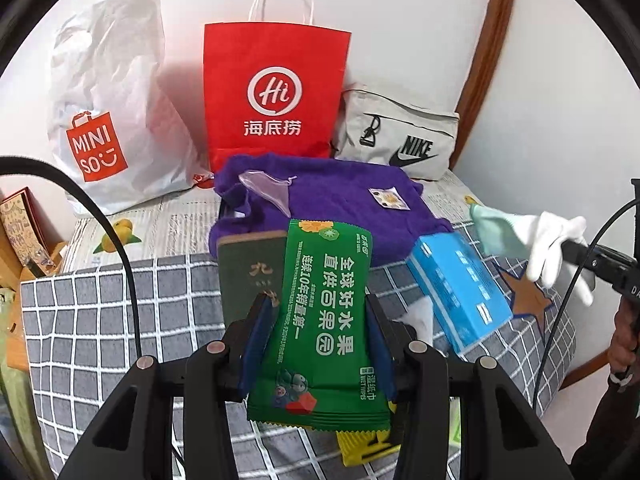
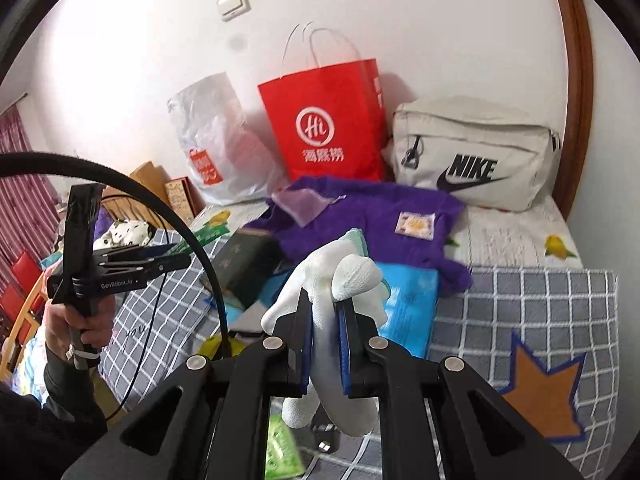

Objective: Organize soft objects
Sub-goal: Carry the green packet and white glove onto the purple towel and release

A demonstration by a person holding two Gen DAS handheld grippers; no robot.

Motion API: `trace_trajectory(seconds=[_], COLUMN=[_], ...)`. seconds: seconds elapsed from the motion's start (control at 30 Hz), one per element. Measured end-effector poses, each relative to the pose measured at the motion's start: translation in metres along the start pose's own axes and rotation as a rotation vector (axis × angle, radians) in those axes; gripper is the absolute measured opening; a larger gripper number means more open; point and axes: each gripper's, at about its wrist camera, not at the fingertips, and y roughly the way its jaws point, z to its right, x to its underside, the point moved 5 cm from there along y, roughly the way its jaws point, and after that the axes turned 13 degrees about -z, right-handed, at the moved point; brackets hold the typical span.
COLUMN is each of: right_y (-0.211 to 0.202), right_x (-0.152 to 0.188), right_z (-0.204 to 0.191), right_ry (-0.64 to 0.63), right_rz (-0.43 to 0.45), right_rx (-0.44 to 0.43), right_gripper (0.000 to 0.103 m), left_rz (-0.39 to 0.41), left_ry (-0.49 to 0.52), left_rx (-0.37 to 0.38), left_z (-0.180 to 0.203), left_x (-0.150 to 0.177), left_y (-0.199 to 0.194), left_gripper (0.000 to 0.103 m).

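1. The scene is a bed [image 1: 100, 312] with a grey checked cover, against a white wall.
2. At the wall stand three containers: a white crinkled plastic shopping bag [image 1: 116, 92], a red paper carrier bag [image 1: 276, 80] with white string handles, and a beige fabric pouch [image 1: 400, 132] with a black logo.
3. In front of them lies a purple fluffy cloth [image 1: 340, 200], and just beside it a blue flat carton [image 1: 460, 288] and a dark green book [image 1: 248, 268].
4. The left gripper [image 1: 316, 344] is clamped on a green foil pack of wet wipes [image 1: 328, 320], held above the cover.
5. The right gripper [image 2: 324, 340] is closed tight on a white knitted glove [image 2: 340, 280], with a pale green cloth [image 2: 356, 240] behind it.
6. I judge the step is carrying both soft things to a bag. To do it well, keep each grip firm and come over the bag's mouth before opening, because the glove hangs loose and may catch the rim.
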Motion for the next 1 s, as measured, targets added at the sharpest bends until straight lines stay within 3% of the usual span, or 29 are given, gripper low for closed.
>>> trace_trajectory(seconds=[0.37, 0.7, 1.0], right_y=[0.041, 0.092, 0.148], right_x=[-0.061, -0.122, -0.159], right_z=[0.026, 0.051, 0.070], right_ry=[0.018, 0.013, 0.005], right_rz=[0.013, 0.003, -0.063], right_rx=[0.021, 0.060, 0.033], right_gripper=[0.011, 0.011, 0.011], left_rz=[0.018, -0.001, -0.090], left_ry=[-0.041, -0.019, -0.017], left_rx=[-0.022, -0.034, -0.018], left_z=[-0.027, -0.022, -0.017], left_x=[-0.057, -0.121, -0.160], left_y=[0.012, 0.047, 0.103], left_gripper=[0.044, 0.044, 0.044])
